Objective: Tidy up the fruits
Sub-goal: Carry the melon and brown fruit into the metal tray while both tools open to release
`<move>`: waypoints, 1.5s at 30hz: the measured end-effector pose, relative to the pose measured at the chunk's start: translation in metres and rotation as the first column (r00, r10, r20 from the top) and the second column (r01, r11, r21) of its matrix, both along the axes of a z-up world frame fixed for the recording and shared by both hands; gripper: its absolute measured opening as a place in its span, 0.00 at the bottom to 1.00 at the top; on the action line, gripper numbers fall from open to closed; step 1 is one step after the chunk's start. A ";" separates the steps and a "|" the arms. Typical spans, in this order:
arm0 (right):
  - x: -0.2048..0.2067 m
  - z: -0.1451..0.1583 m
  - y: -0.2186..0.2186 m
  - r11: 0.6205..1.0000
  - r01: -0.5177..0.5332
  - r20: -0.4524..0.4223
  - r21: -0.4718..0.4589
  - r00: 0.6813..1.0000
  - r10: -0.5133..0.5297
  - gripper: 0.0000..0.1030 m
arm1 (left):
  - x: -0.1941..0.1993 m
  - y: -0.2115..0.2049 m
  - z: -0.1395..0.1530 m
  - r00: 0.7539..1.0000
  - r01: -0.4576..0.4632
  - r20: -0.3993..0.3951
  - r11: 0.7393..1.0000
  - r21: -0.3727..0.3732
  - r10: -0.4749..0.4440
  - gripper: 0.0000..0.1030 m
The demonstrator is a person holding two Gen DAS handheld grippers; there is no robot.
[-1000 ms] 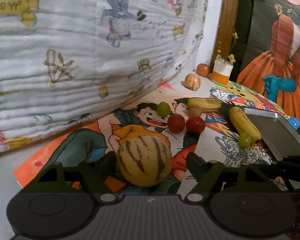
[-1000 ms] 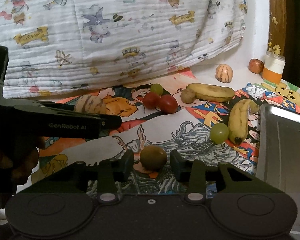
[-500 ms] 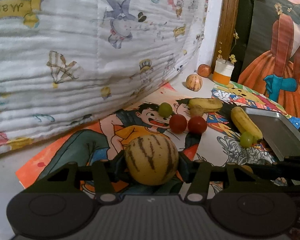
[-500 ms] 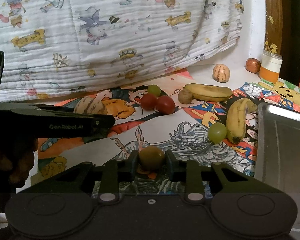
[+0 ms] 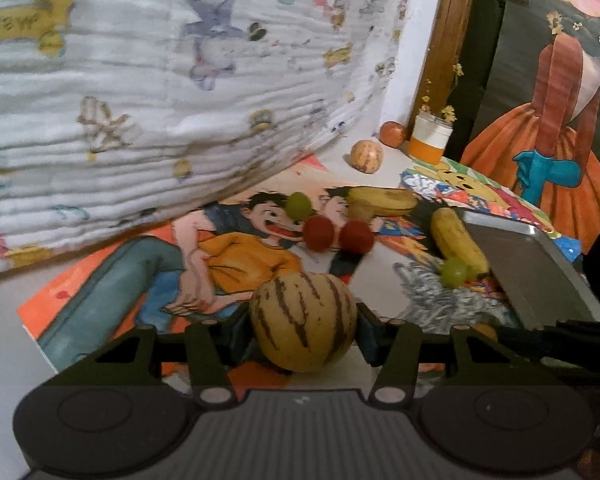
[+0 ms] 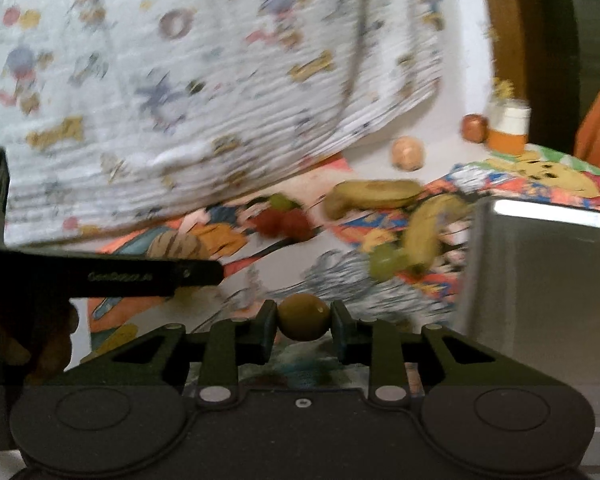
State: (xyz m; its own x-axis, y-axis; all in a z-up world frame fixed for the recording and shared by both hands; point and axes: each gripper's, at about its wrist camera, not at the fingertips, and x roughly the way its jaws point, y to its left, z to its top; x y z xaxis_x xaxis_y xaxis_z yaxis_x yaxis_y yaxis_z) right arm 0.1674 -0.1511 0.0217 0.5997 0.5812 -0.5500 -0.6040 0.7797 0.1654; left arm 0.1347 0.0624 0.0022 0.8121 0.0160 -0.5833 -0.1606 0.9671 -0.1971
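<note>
My left gripper (image 5: pixel 303 322) is shut on a yellow melon with brown stripes (image 5: pixel 303 320) and holds it just above the cartoon mat. My right gripper (image 6: pixel 303 320) is shut on a small olive-brown round fruit (image 6: pixel 303 317), lifted off the mat. A metal tray (image 5: pixel 536 264) lies at the right; it also shows in the right wrist view (image 6: pixel 540 276). On the mat lie two red tomatoes (image 5: pixel 319 233), two green grapes (image 5: pixel 299 205), and two bananas (image 5: pixel 384 199).
A printed white quilt (image 5: pixel 140 92) rises along the left and back. A second striped melon (image 5: pixel 366 155), a reddish fruit (image 5: pixel 393 133) and an orange-and-white jar (image 5: pixel 430 140) stand at the back. The left gripper's body (image 6: pixel 100 276) crosses the right wrist view.
Both grippers closed on their fruits: the left on the striped melon, the right on the small olive-brown fruit. Both have since lifted a little; the right view is blurred by motion.
</note>
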 end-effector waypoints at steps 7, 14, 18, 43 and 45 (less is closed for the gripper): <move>0.030 0.014 -0.059 0.987 0.153 0.044 0.054 0.987 -0.156 0.30 | 0.023 -0.035 0.018 0.998 0.049 0.028 0.998 -0.041 -0.048 0.56; 0.059 0.014 -0.111 0.956 0.289 0.073 0.045 0.954 -0.292 0.30 | 0.062 -0.085 0.032 0.989 0.138 0.055 0.988 -0.062 -0.135 0.56; 0.072 0.010 -0.131 0.943 0.331 0.078 0.019 0.940 -0.332 0.30 | 0.082 -0.114 0.033 0.979 0.198 0.057 0.978 -0.059 -0.195 0.56; 0.085 -0.021 -0.154 0.919 0.390 -0.004 -0.062 0.920 -0.391 0.30 | 0.120 -0.188 0.001 0.923 0.384 -0.012 0.923 0.009 -0.384 0.56; 0.085 -0.021 -0.154 0.918 0.391 -0.004 -0.065 0.920 -0.392 0.31 | 0.121 -0.190 0.000 0.921 0.389 -0.019 0.921 0.010 -0.389 0.56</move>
